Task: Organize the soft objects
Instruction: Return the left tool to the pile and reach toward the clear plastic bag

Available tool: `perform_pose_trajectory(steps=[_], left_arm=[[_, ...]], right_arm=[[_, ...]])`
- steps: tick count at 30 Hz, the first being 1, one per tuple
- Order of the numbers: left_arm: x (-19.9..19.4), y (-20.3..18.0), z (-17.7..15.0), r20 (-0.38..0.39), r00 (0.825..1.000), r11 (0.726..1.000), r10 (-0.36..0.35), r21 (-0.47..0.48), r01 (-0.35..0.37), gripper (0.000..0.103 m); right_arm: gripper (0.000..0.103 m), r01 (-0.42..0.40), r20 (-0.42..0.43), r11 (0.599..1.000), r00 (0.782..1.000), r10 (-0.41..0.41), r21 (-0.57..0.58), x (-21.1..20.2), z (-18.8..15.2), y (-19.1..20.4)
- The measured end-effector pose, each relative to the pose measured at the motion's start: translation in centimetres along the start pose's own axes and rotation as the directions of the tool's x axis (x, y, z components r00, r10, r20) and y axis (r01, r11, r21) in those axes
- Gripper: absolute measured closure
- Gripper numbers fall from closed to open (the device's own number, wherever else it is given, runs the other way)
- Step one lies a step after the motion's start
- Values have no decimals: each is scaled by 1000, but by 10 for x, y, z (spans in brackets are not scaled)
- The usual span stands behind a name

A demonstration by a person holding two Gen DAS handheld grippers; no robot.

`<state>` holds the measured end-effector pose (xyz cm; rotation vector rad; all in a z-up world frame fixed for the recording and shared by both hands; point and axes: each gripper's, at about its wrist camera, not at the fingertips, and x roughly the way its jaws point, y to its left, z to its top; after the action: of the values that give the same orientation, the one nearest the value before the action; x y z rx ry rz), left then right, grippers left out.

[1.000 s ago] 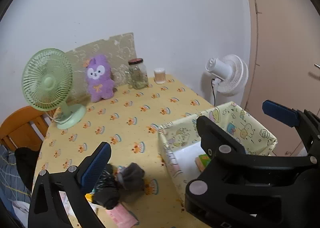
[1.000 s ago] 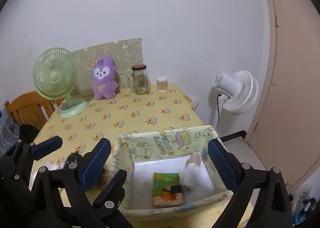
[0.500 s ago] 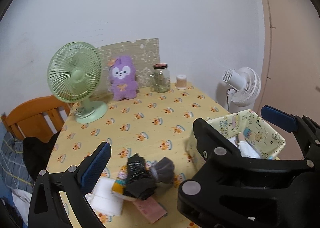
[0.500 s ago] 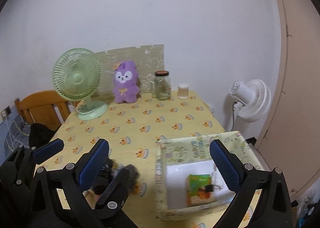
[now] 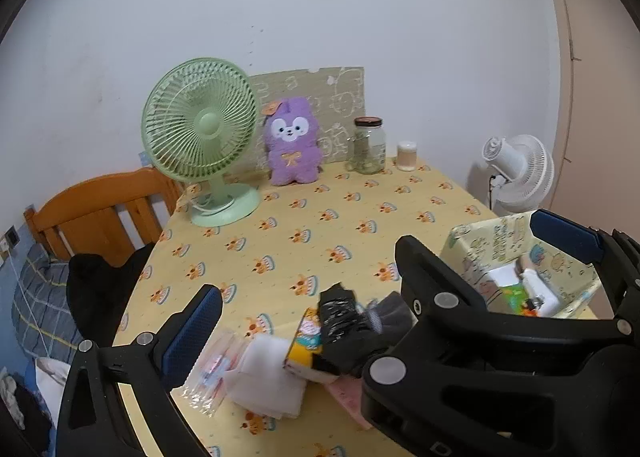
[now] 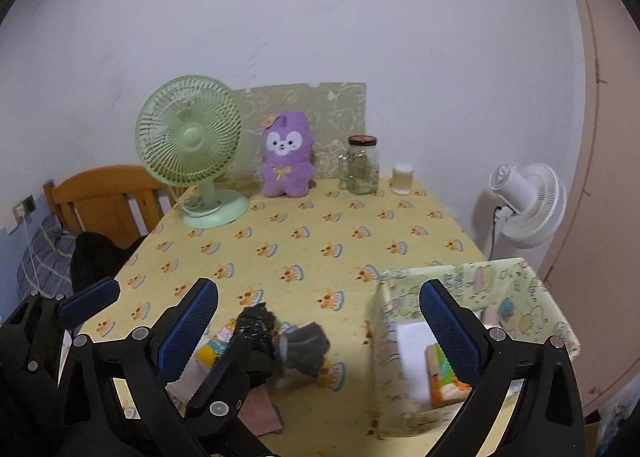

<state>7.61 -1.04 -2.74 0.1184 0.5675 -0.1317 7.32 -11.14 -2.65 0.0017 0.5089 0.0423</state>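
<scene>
Grippers: left gripper [image 5: 308, 305] and right gripper [image 6: 318, 311] both released, holding nothing. Soft pile [image 6: 280, 341] lies at 9 o'clock of fabric bin [image 6: 516, 289] on table [image 6: 320, 225].

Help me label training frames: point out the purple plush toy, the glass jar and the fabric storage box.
purple plush toy [image 5: 293, 145], left wrist view, on its belly just above the bow.
glass jar [image 6: 363, 171], right wrist view, on the middle of its clear body.
fabric storage box [image 6: 516, 307], right wrist view, on its printed far inner wall.
</scene>
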Motion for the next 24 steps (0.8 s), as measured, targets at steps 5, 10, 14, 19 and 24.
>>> perform_pose_trajectory(steps=[5, 10, 14, 19, 24], left_arm=[[6, 12, -10, -16, 1000, 1000, 24, -15, -24, 0], [13, 27, -20, -40, 998, 998, 38, -54, -40, 0], [22, 40, -29, -72, 995, 993, 69, -90, -76, 2], [33, 53, -40, -118, 989, 987, 90, -118, -104, 6], [41, 63, -50, -151, 983, 984, 107, -124, -126, 6]], right_arm=[[1, -33, -11, 999, 999, 33, -15, 11, -7, 13], [1, -86, -36, 996, 996, 85, -26, 23, -14, 28], [1, -126, -73, 991, 990, 123, -34, 37, -19, 39], [1, -148, -102, 988, 984, 143, -46, 51, -26, 51], [1, -168, -135, 984, 978, 159, -59, 64, -34, 62]])
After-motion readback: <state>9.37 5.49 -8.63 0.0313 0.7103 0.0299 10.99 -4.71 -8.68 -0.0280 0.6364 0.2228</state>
